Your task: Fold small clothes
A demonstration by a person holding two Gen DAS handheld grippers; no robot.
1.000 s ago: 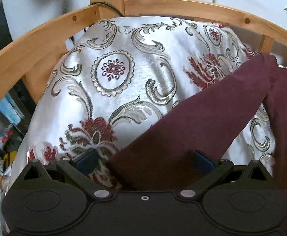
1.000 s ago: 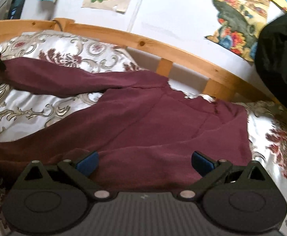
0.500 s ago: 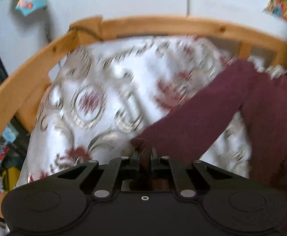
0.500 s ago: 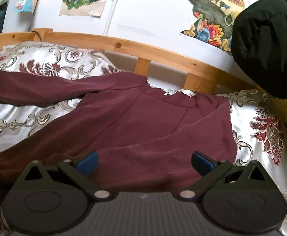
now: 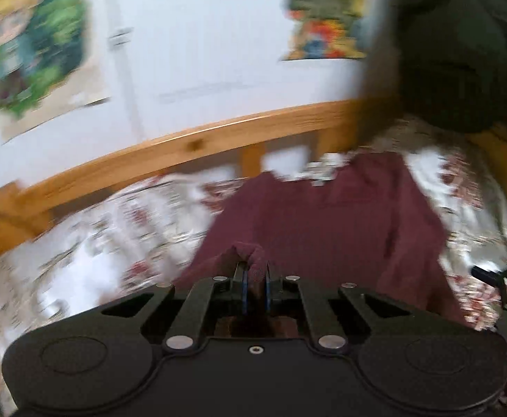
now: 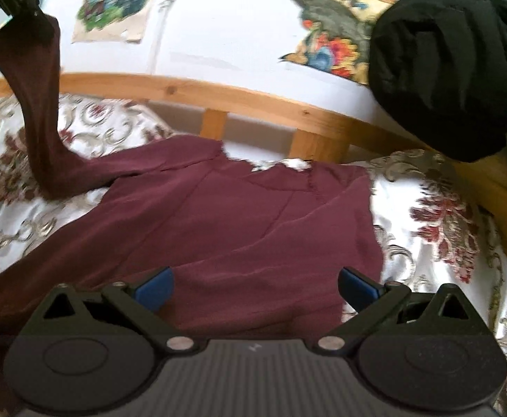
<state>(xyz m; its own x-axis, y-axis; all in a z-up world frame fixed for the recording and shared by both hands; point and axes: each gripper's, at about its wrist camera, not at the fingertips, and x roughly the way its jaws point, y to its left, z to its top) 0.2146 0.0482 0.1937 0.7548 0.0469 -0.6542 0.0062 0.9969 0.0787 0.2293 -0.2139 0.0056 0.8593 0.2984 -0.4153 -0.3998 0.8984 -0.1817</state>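
One sleeve (image 6: 41,111) of the maroon top (image 6: 239,222), spread on the bed (image 6: 437,208), is clamped in the left claw (image 5: 255,286); slippage could be caused by so small a pinch. Its lifted height is shown only in the right view, where the right claw (image 6: 255,286) is held apart.

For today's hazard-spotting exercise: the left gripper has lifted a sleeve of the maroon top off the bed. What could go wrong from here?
1. The left gripper pinches only the sleeve end; the cloth might slip out mid-fold.
2. The right gripper is open above the maroon top, pinning nothing, so pulling the sleeve may drag the whole garment across the slick-looking bedspread.
3. The left view is motion-blurred; a fast swing could land the sleeve crooked.
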